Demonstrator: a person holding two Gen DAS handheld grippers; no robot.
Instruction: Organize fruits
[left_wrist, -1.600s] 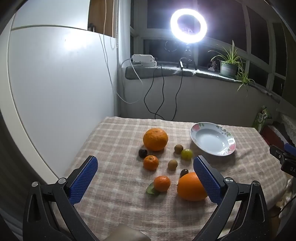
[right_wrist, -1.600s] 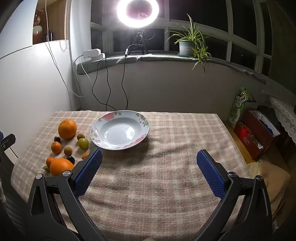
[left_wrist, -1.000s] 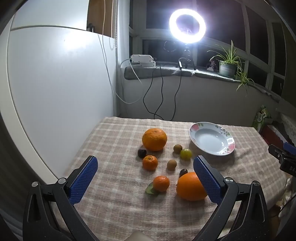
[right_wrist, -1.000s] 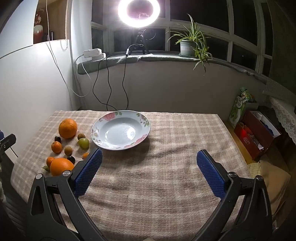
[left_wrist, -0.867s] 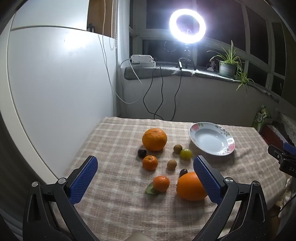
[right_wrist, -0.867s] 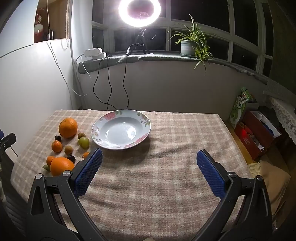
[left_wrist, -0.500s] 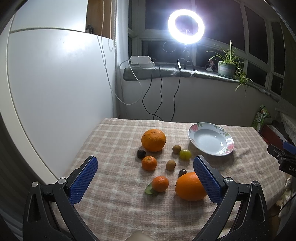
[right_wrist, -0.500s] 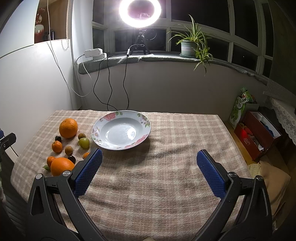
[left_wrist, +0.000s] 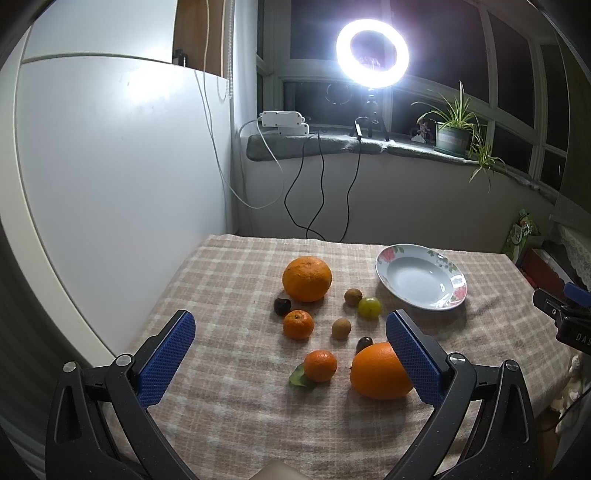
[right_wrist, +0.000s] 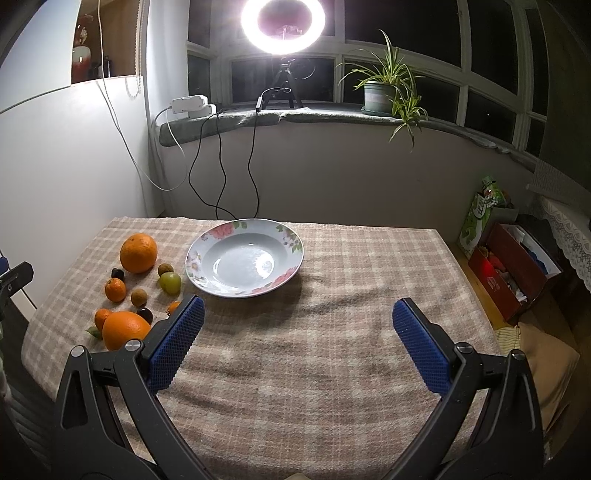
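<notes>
Broadly, the table wears a checked cloth, with the flowered plate sitting bare near its far middle. Left of the plate, well apart from it, lie the fruits: a big orange farthest, another orange nearest, two mandarins between, then a green grape and small brown and dark fruits. Both the left tool and right tool hover spread wide, gripping nothing.
</notes>
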